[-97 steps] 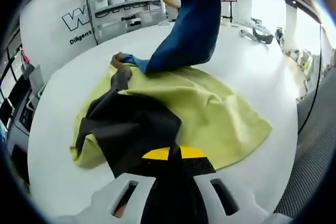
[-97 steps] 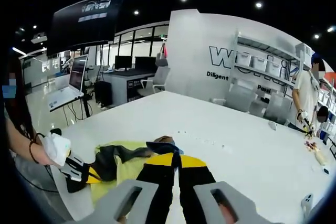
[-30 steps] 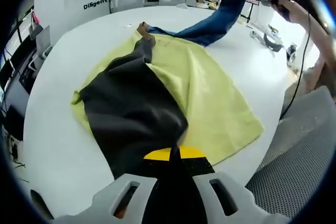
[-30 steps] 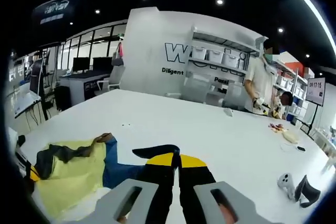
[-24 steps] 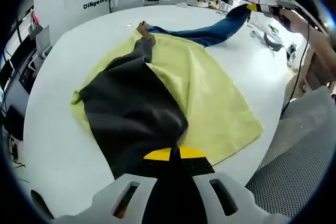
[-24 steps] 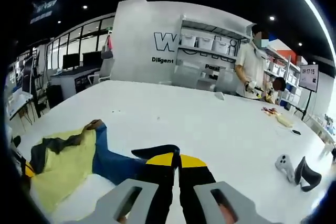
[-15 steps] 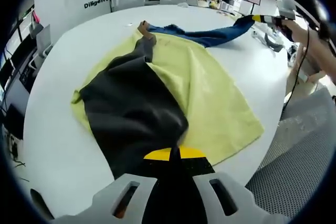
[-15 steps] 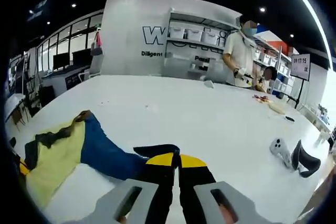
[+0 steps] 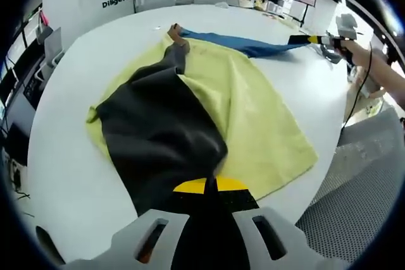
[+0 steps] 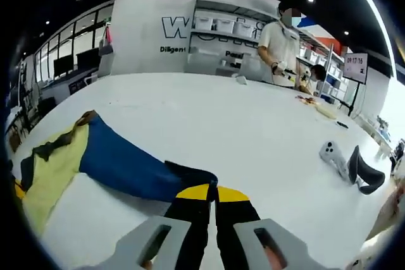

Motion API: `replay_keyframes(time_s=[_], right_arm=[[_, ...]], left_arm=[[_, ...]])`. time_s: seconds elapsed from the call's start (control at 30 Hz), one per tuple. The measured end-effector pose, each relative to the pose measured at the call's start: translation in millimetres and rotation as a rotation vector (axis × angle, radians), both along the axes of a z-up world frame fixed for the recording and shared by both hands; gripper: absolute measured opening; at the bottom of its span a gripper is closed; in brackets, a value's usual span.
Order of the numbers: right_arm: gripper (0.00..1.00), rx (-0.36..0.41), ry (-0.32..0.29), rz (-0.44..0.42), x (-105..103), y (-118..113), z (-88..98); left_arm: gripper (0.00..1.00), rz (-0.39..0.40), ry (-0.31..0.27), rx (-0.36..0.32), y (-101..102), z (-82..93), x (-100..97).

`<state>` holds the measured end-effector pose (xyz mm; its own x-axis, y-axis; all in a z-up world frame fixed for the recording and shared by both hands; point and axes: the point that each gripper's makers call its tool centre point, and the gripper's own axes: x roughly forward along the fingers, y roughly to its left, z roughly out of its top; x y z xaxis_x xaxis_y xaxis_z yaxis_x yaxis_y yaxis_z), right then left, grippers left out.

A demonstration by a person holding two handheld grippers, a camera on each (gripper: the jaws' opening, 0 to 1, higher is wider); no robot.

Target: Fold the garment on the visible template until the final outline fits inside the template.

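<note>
Gripping the dark end of the garment point(image 9: 161, 137), the left gripper point(image 9: 211, 184) has its jaws pressed together on the cloth; the pinch point itself is hidden under the yellow-and-black tips. The garment's dark part lies flat on the yellow template point(image 9: 253, 124), which sits on the white table point(image 9: 63, 175). The cloth's near edge is cut off behind the gripper body. Beyond the template, the garment's blue part point(image 9: 240, 42) stretches flat across the table to the right gripper point(image 9: 302, 39), held in a person's hand point(image 9: 354, 52).

In the right gripper view, the right gripper point(image 10: 214, 189) has its jaws closed on the dark end of the blue part point(image 10: 126, 162); how much cloth is caught cannot be made out. The template point(image 10: 54, 162) shows at the far left, partly cut off. A white controller point(image 10: 333, 155) and a dark object point(image 10: 364, 172) lie on the table point(image 10: 240, 124) to the right.

The far wall point(image 10: 145, 23) reads "W…" and "Diligent", the rest blocked by shelving point(image 10: 234, 36). A person point(image 10: 278, 42) stands by it. A small sign point(image 10: 355, 66) bears unreadable digits.
</note>
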<state>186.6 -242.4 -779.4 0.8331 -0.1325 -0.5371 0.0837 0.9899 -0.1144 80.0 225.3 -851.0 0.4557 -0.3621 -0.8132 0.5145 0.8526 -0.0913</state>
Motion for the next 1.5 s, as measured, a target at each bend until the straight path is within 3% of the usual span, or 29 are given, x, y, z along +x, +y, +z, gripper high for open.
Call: replay_keyframes(time_s=[0.43, 0.8, 0.97, 1.0, 1.1, 1.2, 1.3, 1.4, 1.5], right_arm=[[0.00, 0.052, 0.098, -0.018, -8, -5, -38.5], [0.00, 0.030, 0.159, -0.001, -12, -4, -51.8], [0.00, -0.037, 0.178, 0.056, -13, -5, -57.0], [0.00, -0.036, 0.213, 0.056, -17, -4, -62.0], [0.00, -0.018, 0.236, 0.064, -18, -3, -67.9], [0.00, -0.016, 0.249, 0.066, -21, -1, -67.6], [0.03, 0.012, 0.232, 0.062, -23, 2, -62.4], [0.10, 0.006, 0.215, 0.075, -23, 6, -57.2], [0.10, 0.005, 0.189, 0.084, -23, 10, -47.1]], left_arm=[[0.02, 0.011, 0.001, 0.007, 0, 0.9, -1.5], [0.02, 0.024, 0.019, 0.010, 0, 0.5, -4.4], [0.02, 0.032, 0.013, 0.008, -1, 3.2, -6.5], [0.02, 0.032, 0.015, 0.008, -1, 3.6, -7.4], [0.02, 0.039, 0.026, -0.002, -1, 3.0, -9.9], [0.03, 0.016, 0.003, 0.004, -1, 7.4, -10.0], [0.06, -0.066, -0.064, 0.005, -8, 18.3, -10.0], [0.13, -0.062, -0.081, -0.017, -11, 30.6, -12.3], [0.18, -0.066, -0.121, -0.027, -13, 45.8, -9.3]])
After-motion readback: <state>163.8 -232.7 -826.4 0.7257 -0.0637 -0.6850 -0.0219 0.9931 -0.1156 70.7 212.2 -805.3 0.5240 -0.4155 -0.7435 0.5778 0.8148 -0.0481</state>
